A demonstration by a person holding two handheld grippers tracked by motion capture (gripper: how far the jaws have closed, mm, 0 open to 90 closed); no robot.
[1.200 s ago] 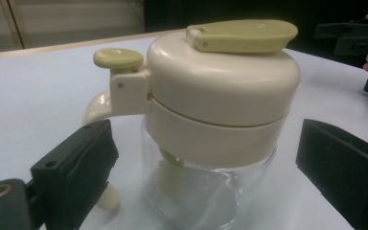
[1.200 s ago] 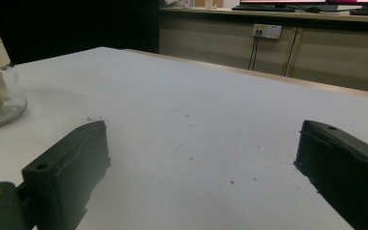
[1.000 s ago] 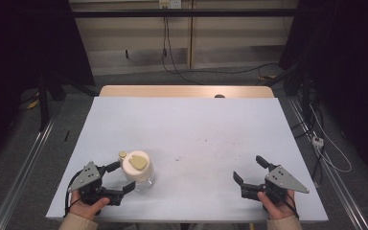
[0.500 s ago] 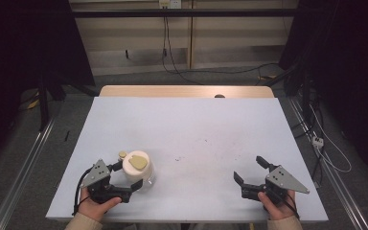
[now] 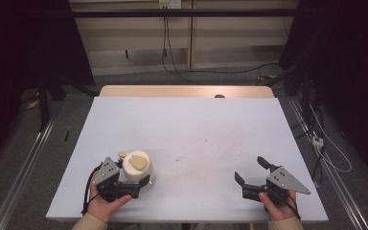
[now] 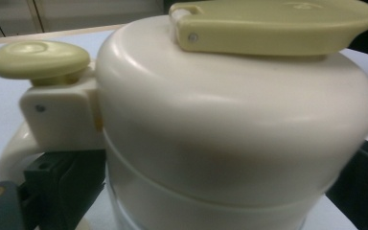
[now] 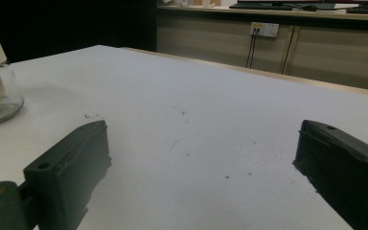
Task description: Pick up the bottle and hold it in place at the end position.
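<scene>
Jug [image 5: 136, 166] stands upright at the near left of the table [image 5: 191, 129]. Left gripper [image 5: 135, 186] has its jaws either side of the jug; contact cannot be told. Right gripper [image 5: 251, 174], near right, jaws apart, holding nothing.

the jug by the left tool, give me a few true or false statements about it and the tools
1. The left tool has its jaws on either side of the cream jug. True.
2. The jug lies tipped on its side. False: it stands upright on the table.
3. The right tool holds the jug. False: it is open, apart from the jug, over bare table.
4. The jug's lid flap is shut. True.
5. The jug's lower part is clear. True.
</scene>
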